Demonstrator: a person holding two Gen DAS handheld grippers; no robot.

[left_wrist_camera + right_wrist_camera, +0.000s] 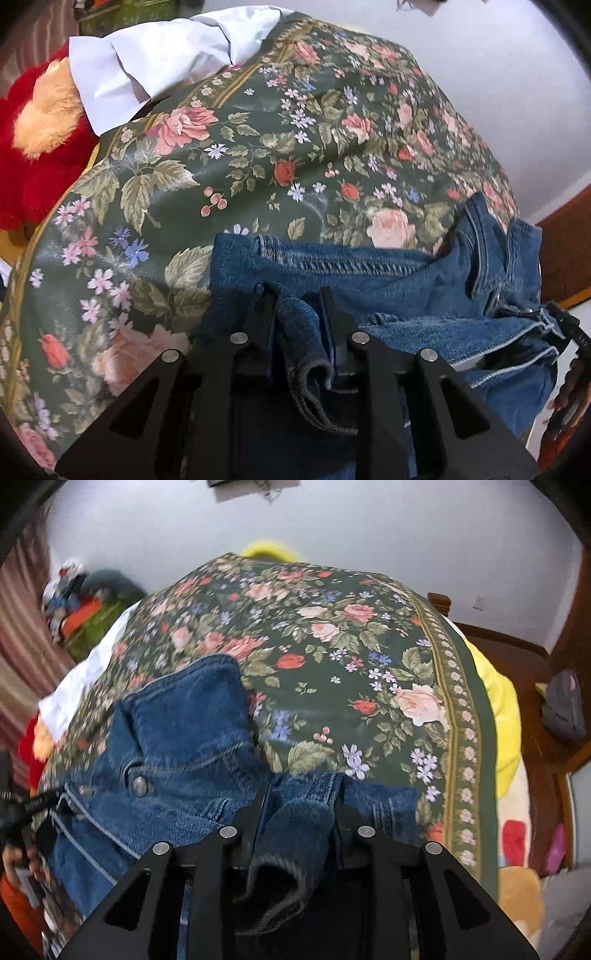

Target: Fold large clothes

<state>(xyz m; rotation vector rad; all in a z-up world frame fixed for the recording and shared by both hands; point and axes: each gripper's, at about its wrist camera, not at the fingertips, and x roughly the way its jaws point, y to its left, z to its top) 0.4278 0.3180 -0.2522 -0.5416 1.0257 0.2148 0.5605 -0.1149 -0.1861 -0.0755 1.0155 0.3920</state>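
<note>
Blue denim jeans (388, 266) lie crumpled on a dark green floral bedspread (258, 147). In the left wrist view my left gripper (295, 295) has a thick folded edge of the denim filling the gap between its fingers. The right wrist view shows the same jeans (184, 720), button and fly facing up, on the bedspread (351, 646). My right gripper (301, 794) likewise has a rolled denim edge bunched between its fingers. Both grippers point steeply down at the bed, side by side, each at one end of the near edge of the jeans.
A white garment (147, 55) lies rumpled at the far left of the bed beside a red and tan plush toy (37, 166). A yellow blanket (506, 709) shows under the bedspread's right edge. A wooden bed frame (517, 657) and a grey bag (565, 709) stand to the right.
</note>
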